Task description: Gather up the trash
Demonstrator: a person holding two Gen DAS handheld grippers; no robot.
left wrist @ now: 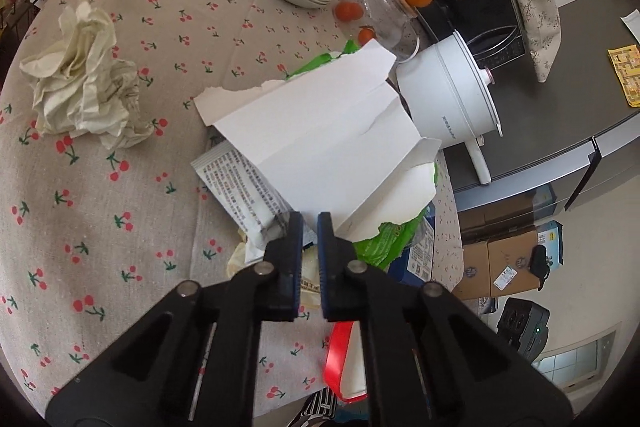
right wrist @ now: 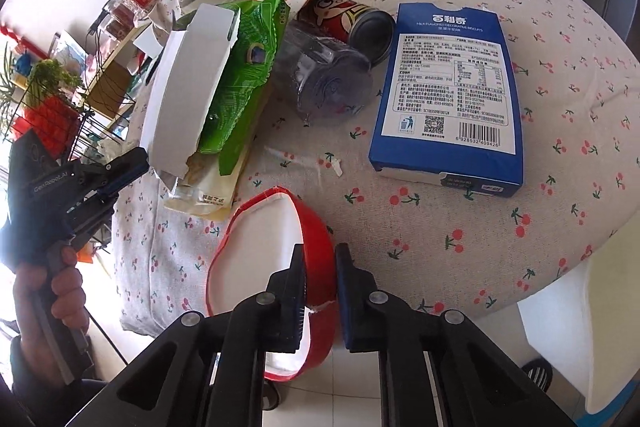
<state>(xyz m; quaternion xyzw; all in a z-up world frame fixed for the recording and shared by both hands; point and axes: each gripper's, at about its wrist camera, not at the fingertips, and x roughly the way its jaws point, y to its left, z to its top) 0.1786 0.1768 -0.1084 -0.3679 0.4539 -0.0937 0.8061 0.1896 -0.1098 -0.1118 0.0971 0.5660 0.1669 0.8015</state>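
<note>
Left hand-held gripper [left wrist: 309,223]: jaws nearly together, clenched at the near corner of the white carton [left wrist: 320,135]; whether the pads truly pinch the card cannot be told for sure, though the carton looks lifted above the pile.
White carton: torn open, tilted, lying over a green wrapper [right wrist: 240,79] and a printed packet [left wrist: 244,179] near the tabletop [left wrist: 120,155] edge.
Right hand-held gripper [right wrist: 320,255]: clenched on the wall of the red box [right wrist: 316,239], one finger inside the rim, the other outside.
Red box: torn, white inside, hanging over the tabletop's near edge, partly off the cloth.
Other trash: blue biscuit box [right wrist: 448,95] flat towards the right edge; crushed clear bottle [right wrist: 324,79] and can [right wrist: 360,23] between it and the green wrapper; crumpled paper [left wrist: 84,75] well apart towards the left edge.
</note>
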